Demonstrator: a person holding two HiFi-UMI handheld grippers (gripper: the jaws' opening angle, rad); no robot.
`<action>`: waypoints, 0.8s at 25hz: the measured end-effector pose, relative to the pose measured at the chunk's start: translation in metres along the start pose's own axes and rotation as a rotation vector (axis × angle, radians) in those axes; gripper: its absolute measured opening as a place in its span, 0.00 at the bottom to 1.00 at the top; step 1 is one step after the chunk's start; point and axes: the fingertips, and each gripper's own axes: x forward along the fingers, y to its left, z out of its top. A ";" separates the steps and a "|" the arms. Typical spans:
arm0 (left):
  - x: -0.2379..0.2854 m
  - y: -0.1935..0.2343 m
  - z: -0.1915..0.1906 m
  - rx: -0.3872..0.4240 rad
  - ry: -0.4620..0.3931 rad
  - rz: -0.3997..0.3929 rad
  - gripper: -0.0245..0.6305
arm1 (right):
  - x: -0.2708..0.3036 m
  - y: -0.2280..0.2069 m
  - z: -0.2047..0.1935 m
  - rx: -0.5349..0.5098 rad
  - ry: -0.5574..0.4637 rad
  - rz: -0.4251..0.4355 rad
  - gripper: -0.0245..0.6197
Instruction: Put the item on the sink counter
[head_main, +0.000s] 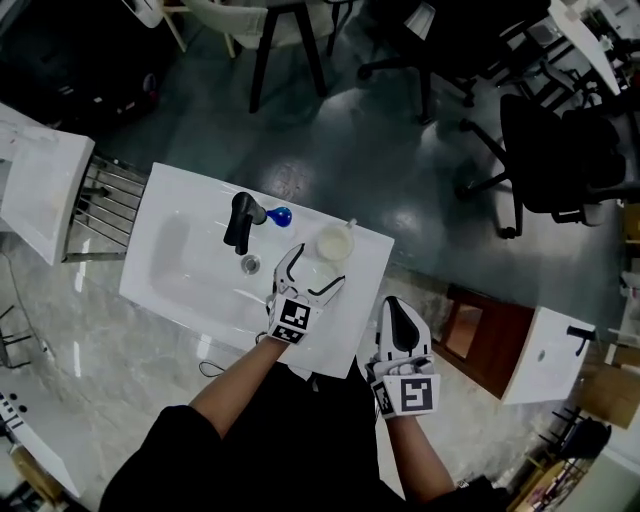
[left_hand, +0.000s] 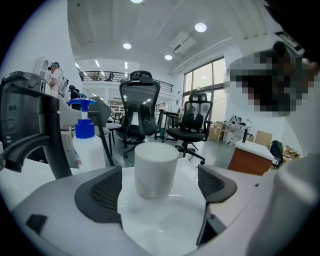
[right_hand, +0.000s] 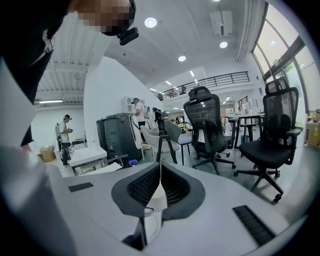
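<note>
A white cup (head_main: 334, 243) stands upright on the white sink counter (head_main: 365, 262), at its right end. In the left gripper view the cup (left_hand: 156, 169) sits just beyond the jaws, centred between the two dark pads, not touched. My left gripper (head_main: 314, 271) is open over the counter, its fingertips short of the cup. My right gripper (head_main: 399, 318) is shut with nothing in it, held off the counter's right edge; its pads (right_hand: 159, 186) meet in the right gripper view.
A black faucet (head_main: 241, 220) and a white bottle with a blue cap (left_hand: 86, 141) stand left of the cup. The basin (head_main: 190, 262) with its drain lies further left. Office chairs (head_main: 560, 165) and a brown cabinet (head_main: 480, 338) stand on the floor around.
</note>
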 end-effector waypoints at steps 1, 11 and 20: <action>-0.008 0.000 0.004 0.000 -0.004 -0.008 0.75 | -0.003 0.003 0.005 -0.004 -0.025 -0.016 0.09; -0.112 -0.001 0.047 -0.053 -0.028 -0.107 0.74 | -0.053 0.057 0.009 0.034 -0.070 -0.125 0.09; -0.215 -0.012 0.099 -0.065 -0.160 -0.167 0.74 | -0.102 0.118 0.002 0.031 -0.072 -0.204 0.09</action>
